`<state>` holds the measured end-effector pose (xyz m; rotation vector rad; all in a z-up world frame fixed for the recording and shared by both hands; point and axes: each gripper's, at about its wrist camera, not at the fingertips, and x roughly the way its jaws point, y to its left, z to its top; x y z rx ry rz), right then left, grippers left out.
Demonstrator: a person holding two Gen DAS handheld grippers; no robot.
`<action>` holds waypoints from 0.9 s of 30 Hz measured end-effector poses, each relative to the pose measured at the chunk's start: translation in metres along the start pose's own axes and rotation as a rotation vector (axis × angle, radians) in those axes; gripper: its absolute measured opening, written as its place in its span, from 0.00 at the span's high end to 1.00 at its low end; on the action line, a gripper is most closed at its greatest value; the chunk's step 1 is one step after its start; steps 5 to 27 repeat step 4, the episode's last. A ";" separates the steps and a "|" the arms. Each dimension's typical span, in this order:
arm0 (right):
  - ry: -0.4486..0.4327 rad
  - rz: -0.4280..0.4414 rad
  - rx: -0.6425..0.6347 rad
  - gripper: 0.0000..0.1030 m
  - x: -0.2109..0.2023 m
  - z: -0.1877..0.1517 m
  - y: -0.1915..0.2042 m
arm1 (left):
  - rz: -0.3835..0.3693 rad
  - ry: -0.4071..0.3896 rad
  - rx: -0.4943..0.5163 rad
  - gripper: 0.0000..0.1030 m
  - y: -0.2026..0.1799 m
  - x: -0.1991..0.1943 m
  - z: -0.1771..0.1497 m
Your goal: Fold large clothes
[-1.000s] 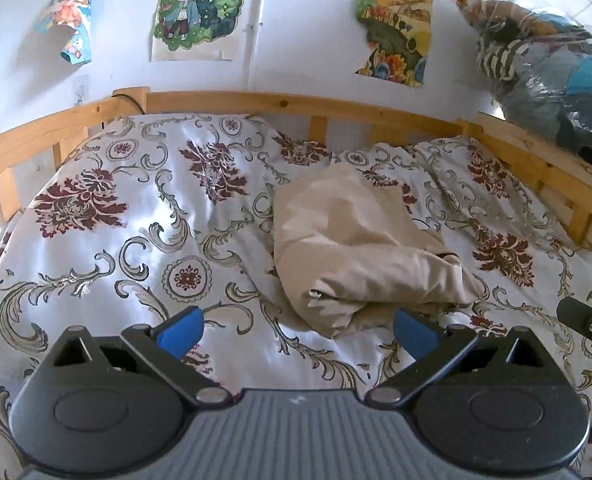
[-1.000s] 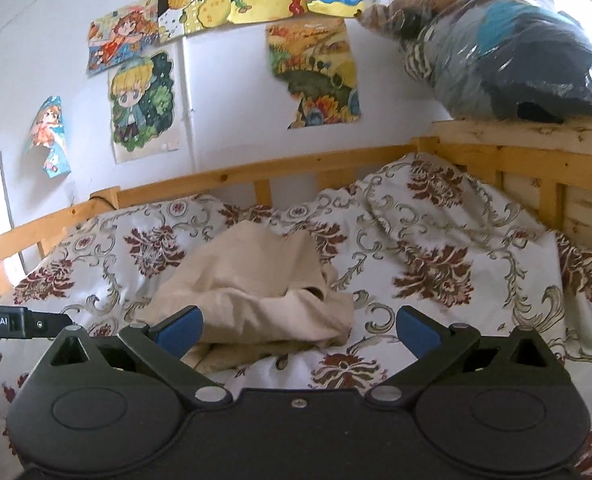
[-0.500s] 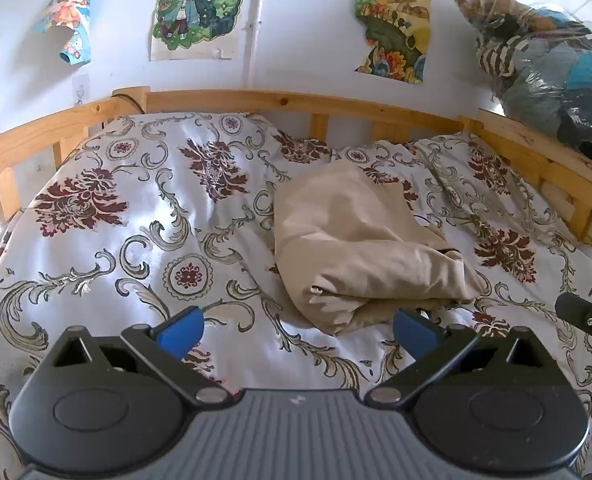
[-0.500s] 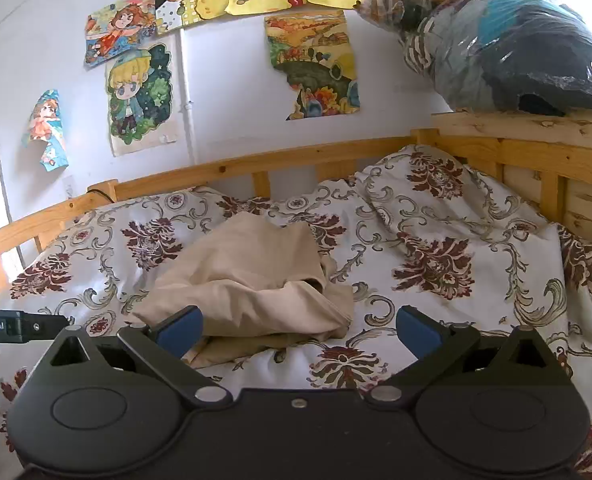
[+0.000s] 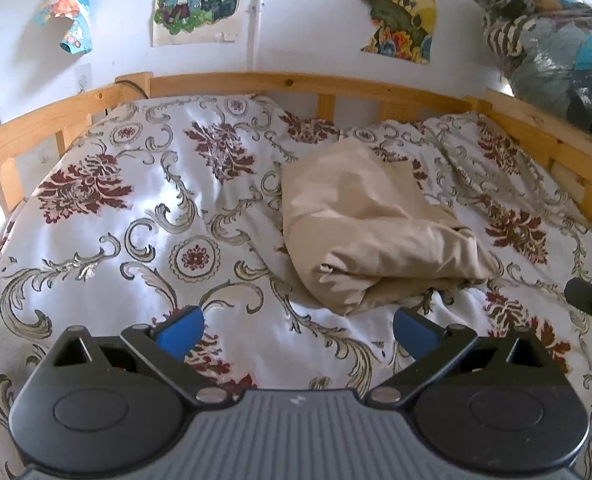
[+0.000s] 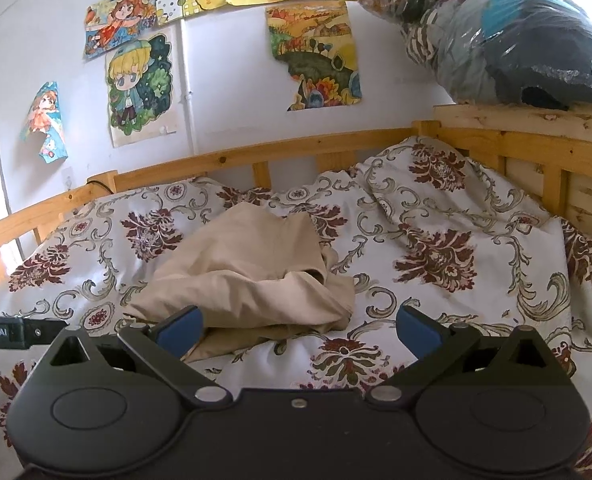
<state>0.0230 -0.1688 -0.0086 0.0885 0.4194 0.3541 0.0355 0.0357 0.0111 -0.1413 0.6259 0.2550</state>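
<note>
Left wrist view shows the left claw [image 5: 297,328] spread wide, holding nothing, low over the flowery bedspread [image 5: 144,216]. A soft tan garment [image 5: 359,232] lies bunched in the middle of the bed, its long side running from the near edge toward the wooden rail [image 5: 296,84]. Wide bare bedspread lies to its left. From the right wrist, the right claw [image 6: 299,330] gapes wide too, empty, its left blue fingertip [image 6: 182,330] just in front of the garment's [image 6: 248,280] near edge.

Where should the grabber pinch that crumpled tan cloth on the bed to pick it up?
Probably the loose near corner of the tan cloth, coming from the front: there the layers end in a free, raised edge. Both the left gripper and right gripper are open and empty.
</note>
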 end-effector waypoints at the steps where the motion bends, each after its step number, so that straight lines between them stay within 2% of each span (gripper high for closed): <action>1: 0.001 0.000 0.000 0.01 0.000 0.000 0.000 | -0.001 0.006 -0.008 0.01 0.001 0.001 -0.001; 4: 0.008 0.003 0.000 0.01 0.001 0.000 0.000 | -0.003 0.025 -0.023 0.01 0.004 0.005 -0.002; 27: 0.008 0.003 0.000 0.01 0.001 0.000 0.000 | -0.003 0.025 -0.023 0.01 0.004 0.005 -0.002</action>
